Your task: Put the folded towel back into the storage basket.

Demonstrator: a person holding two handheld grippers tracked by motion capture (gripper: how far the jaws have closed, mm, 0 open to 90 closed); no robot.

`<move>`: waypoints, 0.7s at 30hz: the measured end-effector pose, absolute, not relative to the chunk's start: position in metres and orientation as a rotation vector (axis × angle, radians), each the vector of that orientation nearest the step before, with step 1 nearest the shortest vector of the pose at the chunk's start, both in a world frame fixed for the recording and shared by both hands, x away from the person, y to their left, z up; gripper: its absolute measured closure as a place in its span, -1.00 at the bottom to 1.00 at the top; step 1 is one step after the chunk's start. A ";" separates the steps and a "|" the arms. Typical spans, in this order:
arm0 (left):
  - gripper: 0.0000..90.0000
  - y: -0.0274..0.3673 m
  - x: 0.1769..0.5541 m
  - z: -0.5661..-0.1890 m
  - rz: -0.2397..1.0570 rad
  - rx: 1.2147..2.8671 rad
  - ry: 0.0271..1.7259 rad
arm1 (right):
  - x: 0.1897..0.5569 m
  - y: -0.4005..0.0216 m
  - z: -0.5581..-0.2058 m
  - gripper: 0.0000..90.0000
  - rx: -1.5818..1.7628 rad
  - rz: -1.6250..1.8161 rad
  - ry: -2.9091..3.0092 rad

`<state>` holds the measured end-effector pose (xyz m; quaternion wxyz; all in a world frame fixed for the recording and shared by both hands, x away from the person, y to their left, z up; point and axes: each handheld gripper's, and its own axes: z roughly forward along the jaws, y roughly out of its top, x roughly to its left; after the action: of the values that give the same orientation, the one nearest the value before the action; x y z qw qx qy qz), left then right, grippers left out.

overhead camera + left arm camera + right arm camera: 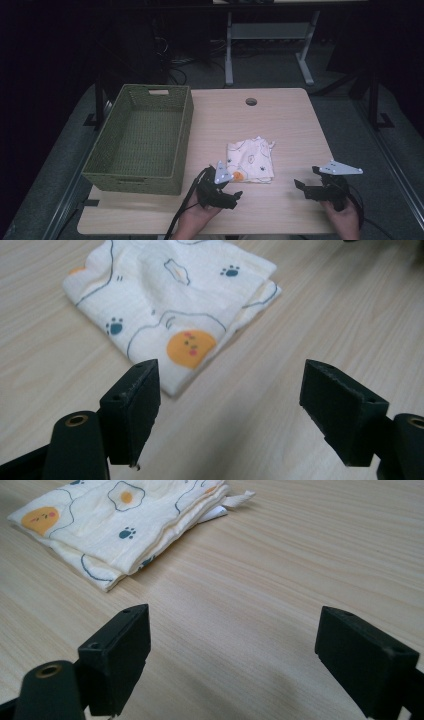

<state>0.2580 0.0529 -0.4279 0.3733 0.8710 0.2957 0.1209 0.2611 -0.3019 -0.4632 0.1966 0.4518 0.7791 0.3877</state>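
A folded white cloth (251, 159) printed with paw marks, eggs and an orange face lies flat in the middle of the wooden table (280, 120). My left gripper (233, 192) is just short of its near left corner, open, with bare table between its jaws. In the left gripper view the cloth (170, 295) lies just beyond the left gripper (230, 395). My right gripper (301, 184) hovers open to the right of the cloth, a short gap away. In the right gripper view the cloth (125, 520) sits at upper left, past the right gripper (232, 655).
A green woven basket (142, 140) stands on the left part of the table, close beside the left gripper. A round cable hole (251, 102) is near the far edge. Desk legs and cables stand on the floor beyond.
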 end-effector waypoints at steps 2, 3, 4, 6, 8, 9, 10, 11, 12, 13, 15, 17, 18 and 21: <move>-0.45 0.048 0.265 -0.426 0.318 2.241 0.747 | 0.261 -0.303 -0.463 -0.69 1.268 1.084 2.182; -0.45 0.045 0.268 -0.425 0.312 2.244 0.746 | 0.261 -0.303 -0.464 -0.69 1.269 1.090 2.180; -0.45 0.043 0.270 -0.425 0.314 2.250 0.743 | 0.261 -0.304 -0.464 -0.69 1.263 1.091 2.181; -0.45 0.037 0.276 -0.423 0.314 2.260 0.741 | 0.261 -0.304 -0.464 -0.69 1.263 1.091 2.180; -0.45 0.030 0.282 -0.422 0.320 2.263 0.744 | 0.261 -0.304 -0.464 -0.69 1.263 1.093 2.179; -0.45 0.030 0.282 -0.422 0.320 2.263 0.744 | 0.261 -0.304 -0.464 -0.69 1.263 1.093 2.179; -0.45 0.027 0.286 -0.421 0.320 2.260 0.751 | 0.261 -0.304 -0.464 -0.69 1.264 1.093 2.178; -0.45 0.025 0.289 -0.421 0.321 2.263 0.759 | 0.262 -0.304 -0.464 -0.69 1.266 1.096 2.179; -0.45 0.024 0.291 -0.421 0.329 2.269 0.759 | 0.261 -0.303 -0.464 -0.69 1.261 1.094 2.179; -0.45 0.022 0.293 -0.420 0.336 2.271 0.761 | 0.261 -0.303 -0.464 -0.69 1.261 1.094 2.179; -0.45 0.018 0.299 -0.420 0.328 2.280 0.761 | 0.261 -0.304 -0.464 -0.69 1.258 1.095 2.179; -0.44 0.013 0.306 -0.421 0.321 2.295 0.774 | 0.262 -0.304 -0.464 -0.69 1.258 1.097 2.177; -0.44 0.012 0.309 -0.421 0.309 2.294 0.780 | 0.262 -0.304 -0.464 -0.69 1.260 1.096 2.177; -0.34 0.006 0.320 -0.421 0.270 2.307 0.797 | 0.263 -0.304 -0.465 -0.69 1.264 1.095 2.177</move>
<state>0.3198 0.0062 -0.4215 0.3362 0.8848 0.3055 0.1034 0.2631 -0.3038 -0.4646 0.1969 0.4515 0.7775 0.3910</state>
